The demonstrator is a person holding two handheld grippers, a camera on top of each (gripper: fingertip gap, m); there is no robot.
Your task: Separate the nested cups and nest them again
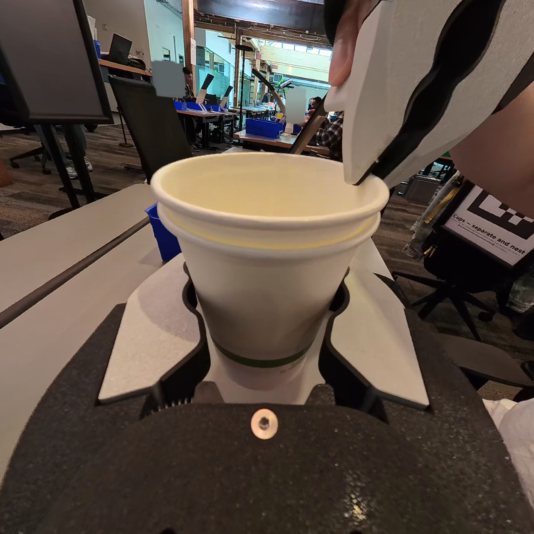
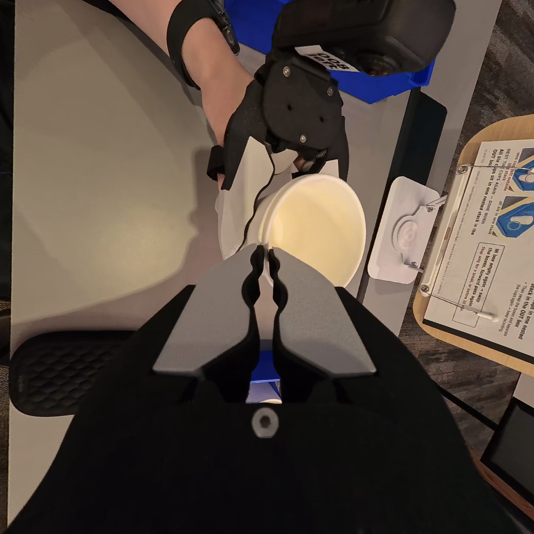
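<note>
The nested cups (image 1: pixel 268 260) are 2 white paper cups, one seated inside the other with its rolled rim riding just above the outer rim, held upright over the grey desk (image 1: pixel 57 260). The left gripper (image 1: pixel 265 303) has its fingers (image 1: pixel 161 326) spread wide around the outer cup's lower wall, pressing it on both sides just above a green band near the base. From above, the right gripper (image 2: pixel 267 251) has its fingers (image 2: pixel 294 271) nearly together, pinching the inner cup's rim with one finger inside the mouth and one outside.

Paper cups like these are probably very light and thin-walled, so they should dent or go oval under a hard squeeze. The rolled rim is likely the stiffest part and gives a lip to catch, which makes it the sensible place to pull from. The tapered walls may wedge together, so holding the outer cup low, where the base stiffens it, looks right. The smooth wall could slip if the grip is too gentle.

A blue bin (image 1: pixel 164 234) sits behind the cups, and an instruction sheet (image 2: pixel 497 245) lies on a side stand.
</note>
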